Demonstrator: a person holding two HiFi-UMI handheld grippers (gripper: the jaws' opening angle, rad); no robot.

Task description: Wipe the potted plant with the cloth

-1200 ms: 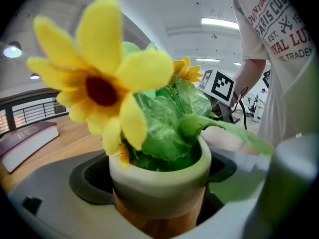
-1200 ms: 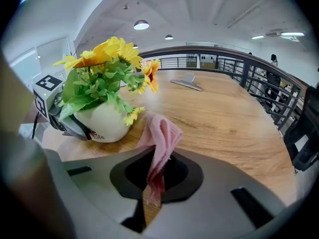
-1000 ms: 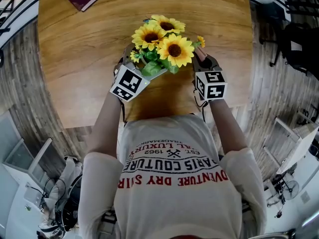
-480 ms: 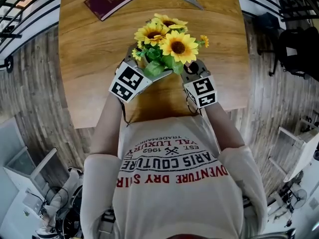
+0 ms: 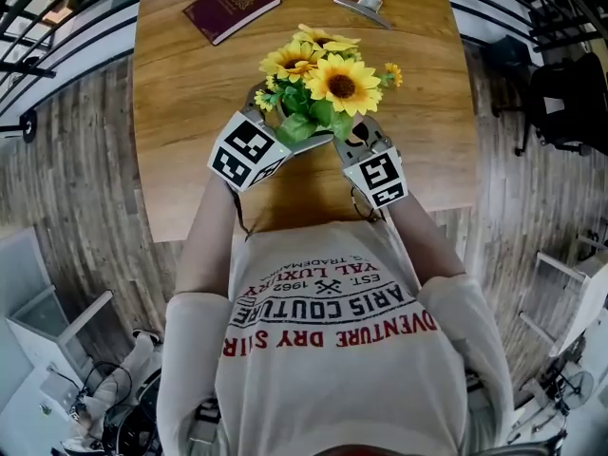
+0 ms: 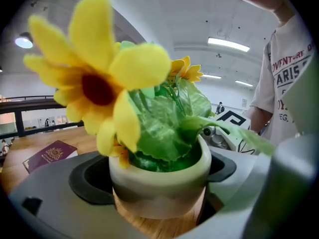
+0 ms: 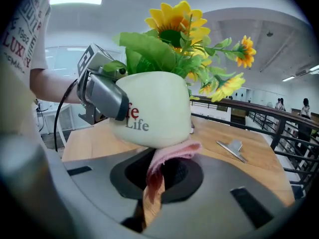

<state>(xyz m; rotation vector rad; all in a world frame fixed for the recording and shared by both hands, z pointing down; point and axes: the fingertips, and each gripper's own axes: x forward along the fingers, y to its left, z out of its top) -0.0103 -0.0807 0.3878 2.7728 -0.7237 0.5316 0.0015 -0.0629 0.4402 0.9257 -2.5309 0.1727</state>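
The potted plant point(image 5: 323, 84) has yellow sunflowers and green leaves in a white pot point(image 7: 149, 106) printed "Life", and it stands on the wooden table point(image 5: 180, 150). My left gripper point(image 6: 157, 195) is shut on the pot point(image 6: 159, 183), one jaw on each side. It also shows in the right gripper view, where the left gripper point(image 7: 102, 94) clasps the pot's left side. My right gripper point(image 7: 159, 183) is shut on a pink cloth point(image 7: 167, 158), whose top is pressed against the pot's lower wall. In the head view the flowers hide both sets of fingertips.
A maroon passport point(image 5: 233, 5) lies at the table's far left. A metal clip point(image 5: 361, 6) lies at the far right. The table's near edge point(image 5: 285, 221) is close to the person's body. Black railings point(image 5: 57, 17) flank the table.
My right gripper has moved left and inward with the cloth, up against the pot. The left gripper keeps its hold on the pot. The head camera has tilted, so more of the table's far end shows.
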